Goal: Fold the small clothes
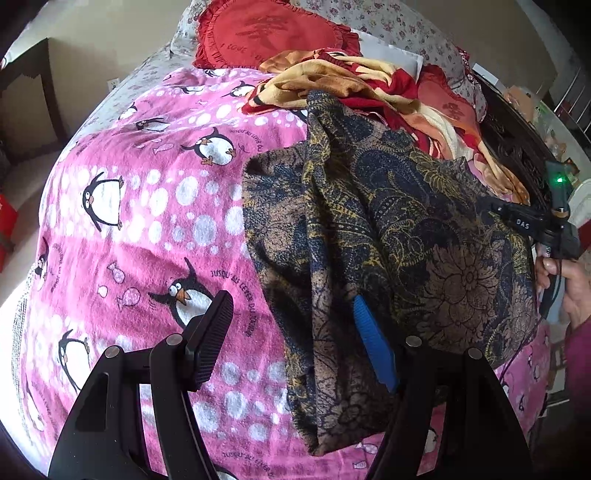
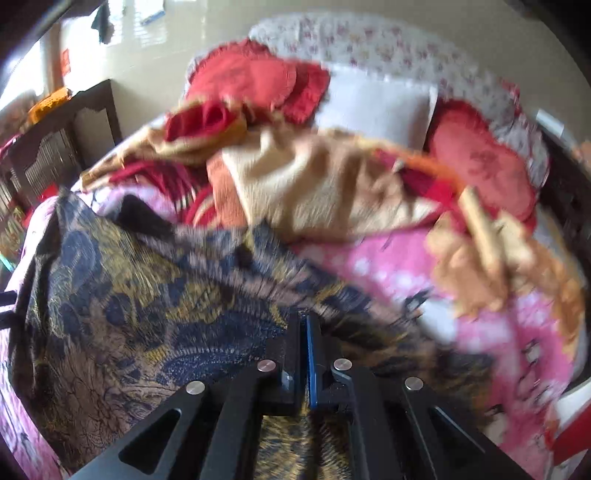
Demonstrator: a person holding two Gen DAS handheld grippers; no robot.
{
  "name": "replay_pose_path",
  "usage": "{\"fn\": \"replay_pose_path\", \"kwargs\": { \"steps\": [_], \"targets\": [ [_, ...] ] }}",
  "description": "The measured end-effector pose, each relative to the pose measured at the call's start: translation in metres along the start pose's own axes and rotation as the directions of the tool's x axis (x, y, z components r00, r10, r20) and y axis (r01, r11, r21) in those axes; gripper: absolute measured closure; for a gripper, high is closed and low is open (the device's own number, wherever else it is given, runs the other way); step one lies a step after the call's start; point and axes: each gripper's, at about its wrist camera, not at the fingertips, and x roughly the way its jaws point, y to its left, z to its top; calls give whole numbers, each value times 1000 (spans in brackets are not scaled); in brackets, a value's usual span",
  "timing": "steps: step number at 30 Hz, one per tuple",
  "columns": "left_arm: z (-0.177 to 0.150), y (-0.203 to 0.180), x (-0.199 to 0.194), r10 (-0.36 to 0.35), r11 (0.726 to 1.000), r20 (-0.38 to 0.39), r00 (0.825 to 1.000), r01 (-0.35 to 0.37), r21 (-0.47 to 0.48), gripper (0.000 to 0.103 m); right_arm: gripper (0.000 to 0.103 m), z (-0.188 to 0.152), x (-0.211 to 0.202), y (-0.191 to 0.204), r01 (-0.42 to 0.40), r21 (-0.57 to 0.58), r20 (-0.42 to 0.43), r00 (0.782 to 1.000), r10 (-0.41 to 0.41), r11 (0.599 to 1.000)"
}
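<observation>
I see one bed under one pink penguin blanket, and one dark paisley garment spread across the blanket's right half, with its near edge hanging toward my left gripper. Behind it lies one heap of red and cream blanket. I count three red cushions: a frilled one at the head of the bed, a second off to the right, and, from the right wrist only, a third that may be that same right-hand one; I cannot tell.

The left wrist shows the penguin print sharply, and a hand at the right edge gripping the other tool, cut off by the frame. The right wrist view is smeared by blur; it adds a white pillow in full and a dark cabinet at the left.

My left gripper has its jaws apart, with a fold of the garment lying against the blue pad and the black pad over bare blanket. My right gripper has its jaws together, pinched on the garment's edge, which covers the fingertips.
</observation>
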Motion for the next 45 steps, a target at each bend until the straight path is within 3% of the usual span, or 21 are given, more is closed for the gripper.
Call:
{"fn": "replay_pose_path", "kwargs": {
  "steps": [1,4,6,9,11,13,14,17,21,26,27,28,29,33,37,42,45],
  "targets": [
    [-3,0,-2,-9,1000,-2,1000,9,-7,35,95,-1,-3,2,9,-2,2,1000,-9,1000],
    [-16,-3,-7,-48,999,-14,999,48,-16,35,67,-7,-31,14,2,2,65,998,-2,1000],
    [-28,-4,-8,-66,997,-7,998,66,-27,35,61,-11,-46,26,-50,26,119,992,46,998],
    [-46,-3,6,-19,999,-43,999,17,-38,35,61,-18,-32,59,-185,14,66,981,184,983],
    [-57,5,17,10,998,-56,998,-14,-65,35,60,-20,-11,76,-142,-22,23,990,142,990],
    [-63,5,11,5,999,-19,1000,-6,-53,35,60,-11,-13,94,-58,-83,38,997,62,995],
    [-64,3,9,16,999,-27,1000,-17,-35,35,60,-5,-17,99,-57,-79,37,997,60,995],
    [-67,5,6,4,999,-25,1000,-5,-40,35,60,19,-45,128,-177,-87,119,975,187,980],
    [-70,14,5,-30,995,-14,999,28,-99,35,60,47,-36,182,-342,-101,82,933,350,934],
    [-71,15,4,-52,991,-6,999,51,-123,35,59,77,3,236,-376,-119,10,925,380,919],
    [-70,15,4,-55,991,-4,998,54,-126,35,64,80,12,245,-363,-132,-2,931,366,922],
    [-72,17,3,-57,990,-3,998,57,-126,35,88,83,21,253,-334,-151,-21,942,335,930],
    [-72,18,3,-61,990,-2,998,60,-124,35,100,85,28,258,-305,-163,-31,952,304,939],
    [-74,26,3,-84,987,9,996,85,-139,35,100,89,30,264,-316,-170,-10,948,319,933],
    [-75,27,3,-70,989,9,997,71,-127,35,100,78,49,283,-325,-188,-48,946,322,927],
    [-74,22,3,-63,990,11,998,64,-127,35,98,72,19,273,-366,-178,-38,930,365,914],
    [-73,19,4,-55,990,11,998,56,-128,35,79,63,-3,263,-340,-207,-3,938,347,918]
  ]
}}
